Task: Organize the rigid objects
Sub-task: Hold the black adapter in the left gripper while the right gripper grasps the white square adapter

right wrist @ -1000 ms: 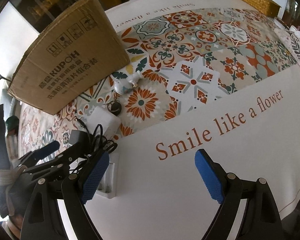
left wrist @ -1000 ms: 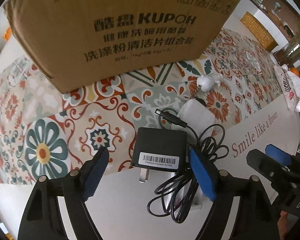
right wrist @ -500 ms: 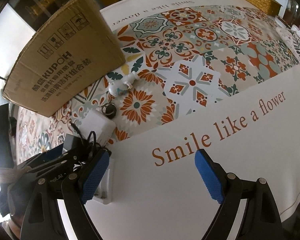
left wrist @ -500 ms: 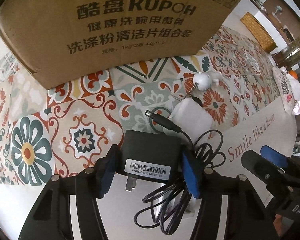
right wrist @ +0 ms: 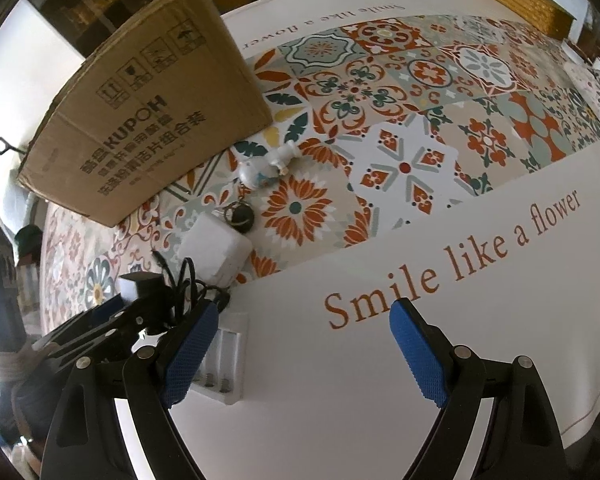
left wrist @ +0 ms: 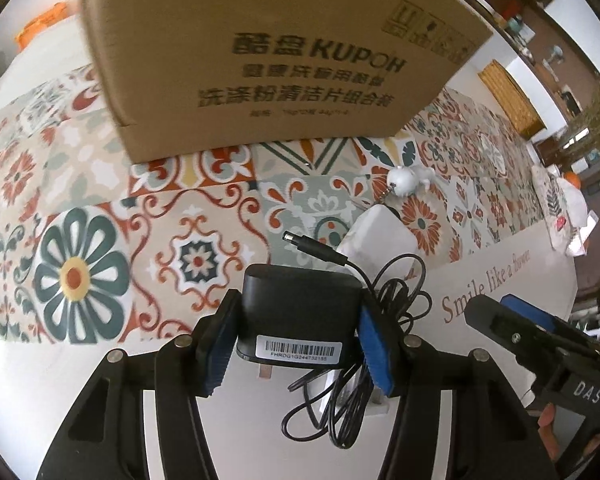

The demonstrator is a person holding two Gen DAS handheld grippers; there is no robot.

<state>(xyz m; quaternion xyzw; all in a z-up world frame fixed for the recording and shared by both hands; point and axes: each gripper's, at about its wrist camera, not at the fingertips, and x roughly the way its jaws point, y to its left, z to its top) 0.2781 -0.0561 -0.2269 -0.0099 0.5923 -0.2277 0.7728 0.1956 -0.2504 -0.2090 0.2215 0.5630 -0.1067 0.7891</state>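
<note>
Black power adapter (left wrist: pixel 300 312) pinched in your closing left hand-held gripper (left wrist: pixel 298 344); right hand-held gripper (right wrist: pixel 306 354) wide, empty above tabletop (right wrist: pixel 340 400).

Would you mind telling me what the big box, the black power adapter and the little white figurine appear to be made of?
Box: corrugated cardboard, going by its matte brown face, printed lettering and a creased edge.
Black power adapter: apparently moulded plastic, smooth with a soft sheen, barcode sticker, thin rubbery-looking cord.
White figurine: glossy and rounded, so perhaps glazed ceramic or hard plastic; the look leaves it open.
</note>
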